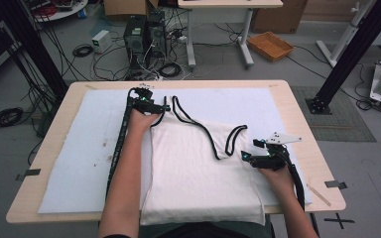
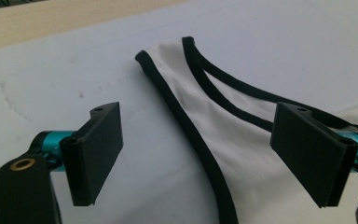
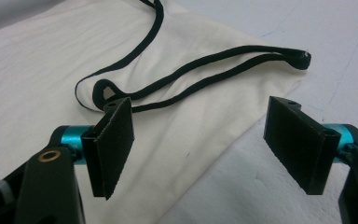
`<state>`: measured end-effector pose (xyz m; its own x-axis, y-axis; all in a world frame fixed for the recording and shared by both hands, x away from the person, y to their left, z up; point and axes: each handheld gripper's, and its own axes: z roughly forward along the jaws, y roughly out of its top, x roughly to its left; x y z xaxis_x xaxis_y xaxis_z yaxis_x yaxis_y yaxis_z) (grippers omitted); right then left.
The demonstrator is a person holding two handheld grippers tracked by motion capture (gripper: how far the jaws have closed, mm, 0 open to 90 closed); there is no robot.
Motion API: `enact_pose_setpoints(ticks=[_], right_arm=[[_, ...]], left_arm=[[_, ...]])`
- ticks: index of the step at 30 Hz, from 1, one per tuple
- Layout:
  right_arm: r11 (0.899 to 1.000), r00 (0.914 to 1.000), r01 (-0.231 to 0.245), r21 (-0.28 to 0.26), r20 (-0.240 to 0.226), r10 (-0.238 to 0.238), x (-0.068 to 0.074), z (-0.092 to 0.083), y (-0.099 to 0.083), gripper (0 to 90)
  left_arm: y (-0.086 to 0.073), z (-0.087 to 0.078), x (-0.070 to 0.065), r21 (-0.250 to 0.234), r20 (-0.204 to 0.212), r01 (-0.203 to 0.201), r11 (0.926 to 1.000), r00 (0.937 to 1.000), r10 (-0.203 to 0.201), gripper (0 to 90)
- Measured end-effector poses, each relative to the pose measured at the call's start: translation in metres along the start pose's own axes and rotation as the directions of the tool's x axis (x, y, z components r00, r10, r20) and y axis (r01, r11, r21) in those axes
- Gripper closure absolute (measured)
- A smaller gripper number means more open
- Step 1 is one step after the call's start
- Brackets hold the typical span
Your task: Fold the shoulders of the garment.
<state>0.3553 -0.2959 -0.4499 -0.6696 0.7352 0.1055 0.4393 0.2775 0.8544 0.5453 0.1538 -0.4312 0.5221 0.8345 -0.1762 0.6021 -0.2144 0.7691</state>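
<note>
Since white tank top [image 1: 198, 168] looks soft, light, floppy, pinch black-trimmed straps; left claw [image 1: 155, 110] and right claw [image 1: 250, 152] both spread, empty.

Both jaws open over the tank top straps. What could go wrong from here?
1. The left hand-held gripper straddles the left strap; closing could pinch just the thin black trim, which may slip out.
2. The right hand-held gripper sits over the garment's edge near the right strap; it could also nip the white mat beneath.
3. The tank top overhangs the table's near edge; an uneven pull might skew it.
</note>
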Motion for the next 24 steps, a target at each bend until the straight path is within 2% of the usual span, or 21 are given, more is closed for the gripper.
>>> enact_pose_setpoints(ticks=[3, 5, 7, 9, 12, 14, 15, 17, 18, 19, 20, 22, 23, 24], right_arm=[[1.000, 1.0000, 0.006, -0.003, 0.003, -0.006, 0.000, 0.000, 0.000, 24.8], [1.000, 1.0000, 0.006, -0.004, 0.004, -0.005, 0.000, 0.000, 0.000, 24.8], [1.000, 0.9999, 0.013, -0.006, 0.002, -0.012, 0.000, 0.000, 0.000, 24.9], [1.000, 1.0000, 0.005, -0.005, 0.003, -0.005, 0.000, 0.000, 0.000, 24.8], [1.000, 1.0000, 0.002, -0.007, 0.004, -0.002, 0.000, 0.000, 0.000, 24.9], [1.000, 1.0000, 0.000, -0.001, 0.004, 0.000, 0.000, 0.000, 0.000, 24.9], [1.000, 1.0000, -0.002, 0.000, 0.005, 0.002, 0.000, 0.000, 0.000, 24.9], [1.000, 1.0000, 0.003, 0.003, 0.004, -0.003, 0.000, 0.001, 0.000, 25.0], [1.000, 1.0000, 0.004, 0.005, 0.006, -0.004, 0.000, 0.001, 0.000, 25.1], [1.000, 1.0000, 0.005, 0.008, 0.008, -0.005, 0.000, 0.001, 0.000, 25.1], [1.000, 0.9999, 0.005, 0.011, 0.009, -0.005, 0.001, 0.001, 0.001, 25.1], [1.000, 0.9999, 0.007, 0.010, 0.009, -0.008, 0.001, 0.001, 0.000, 25.1], [1.000, 0.9999, 0.008, 0.011, 0.009, -0.008, 0.001, 0.001, 0.000, 25.1], [1.000, 0.9999, 0.008, 0.010, 0.011, -0.008, 0.001, 0.001, 0.000, 25.1]], left_arm=[[0.001, 0.015, 0.005, 0.048, -0.002, 0.039, 0.9980, 0.9992, -0.039, 17.5], [0.001, 0.022, 0.006, 0.076, -0.031, 0.043, 0.9962, 0.9987, -0.040, 17.5], [0.002, 0.026, 0.003, 0.052, -0.045, 0.042, 0.9978, 0.9982, -0.039, 18.3], [0.005, 0.029, 0.002, 0.071, -0.055, 0.030, 0.9970, 0.9981, -0.026, 19.2], [0.015, 0.039, -0.001, 0.080, -0.045, 0.027, 0.9964, 0.9987, -0.023, 19.3], [0.017, 0.045, -0.005, 0.043, -0.045, -0.002, 0.9991, 0.9990, 0.004, 20.5], [0.016, 0.049, -0.005, 0.050, -0.042, -0.012, 0.9987, 0.9990, 0.014, 26.7], [0.020, 0.052, -0.009, 0.067, -0.085, -0.030, 0.9973, 0.9958, 0.035, 32.3], [0.021, 0.053, -0.012, 0.084, -0.107, -0.044, 0.9955, 0.9928, 0.053, 33.6], [0.021, 0.053, -0.016, 0.096, -0.143, -0.070, 0.9929, 0.9863, 0.083, 36.4], [0.019, 0.053, -0.018, 0.087, -0.155, -0.078, 0.9932, 0.9838, 0.091, 39.6], [0.017, 0.052, -0.019, 0.064, -0.158, -0.066, 0.9958, 0.9845, 0.075, 47.0], [0.017, 0.051, -0.019, 0.065, -0.158, -0.069, 0.9955, 0.9844, 0.078, 53.2], [0.017, 0.049, -0.018, 0.069, -0.137, -0.084, 0.9940, 0.9861, 0.093, 61.0]])
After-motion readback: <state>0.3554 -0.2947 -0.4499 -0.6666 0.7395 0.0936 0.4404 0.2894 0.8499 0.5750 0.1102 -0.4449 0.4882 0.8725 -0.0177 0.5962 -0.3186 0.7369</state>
